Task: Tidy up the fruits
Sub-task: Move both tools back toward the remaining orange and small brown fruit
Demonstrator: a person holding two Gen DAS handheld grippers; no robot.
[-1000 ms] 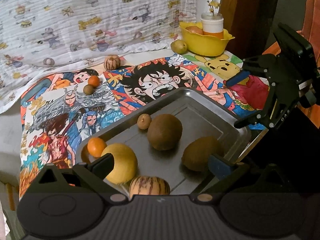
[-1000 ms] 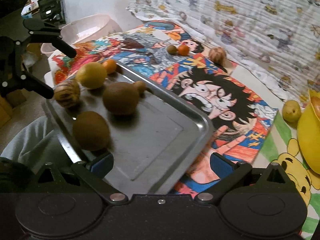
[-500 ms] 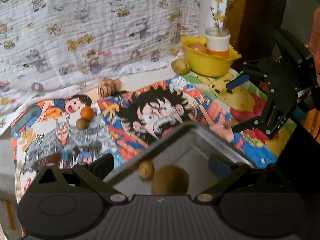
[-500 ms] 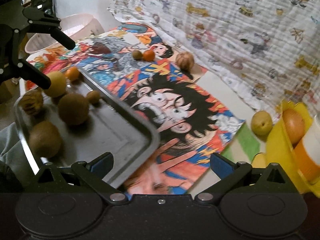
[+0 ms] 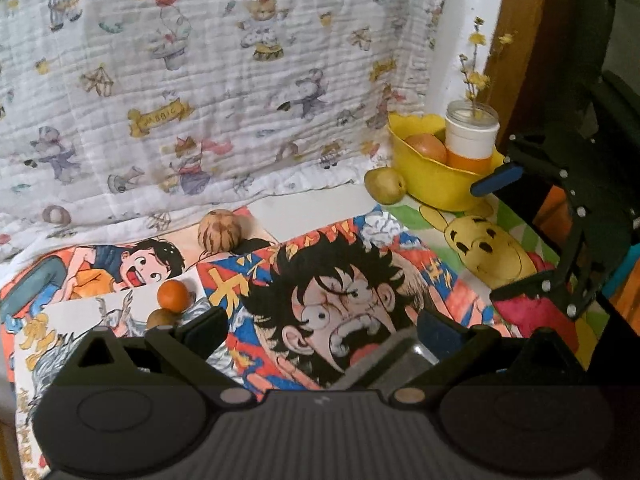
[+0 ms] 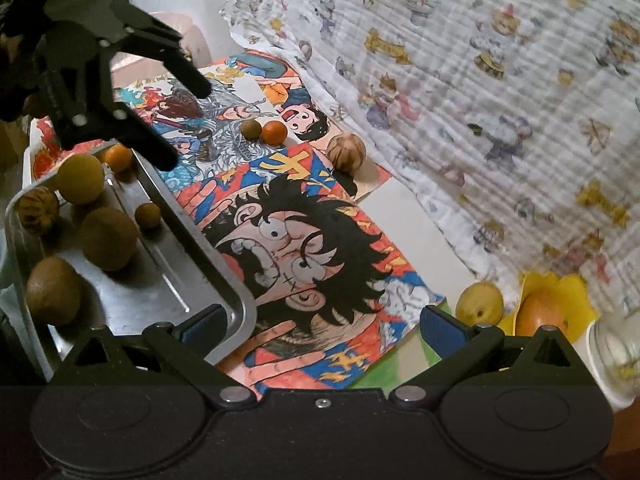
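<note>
A metal tray [image 6: 188,268] at the left of the right wrist view holds several fruits: two kiwis [image 6: 108,238], a yellow fruit [image 6: 80,178], a striped fruit [image 6: 38,210], a small orange [image 6: 120,157]. On the cartoon mat lie an orange [image 5: 173,295], a small brown fruit [image 5: 160,318], a striped fruit [image 5: 221,235] and a pear [image 5: 385,185]. My left gripper [image 5: 320,326] is open and empty above the mat; it shows in the right wrist view [image 6: 176,116]. My right gripper [image 6: 320,326] is open and empty; it shows in the left wrist view [image 5: 500,236].
A yellow bowl [image 5: 432,180] at the back right holds an apple [image 5: 426,146] and a white and orange cup [image 5: 470,140] with a flower sprig. A printed cloth [image 5: 220,80] hangs behind the table. A pale basin [image 6: 192,36] stands far left.
Both grippers have drawn away from the tray and tilted up toward the mat; the tray has slid down and almost out of the left wrist view. Both stay open.
</note>
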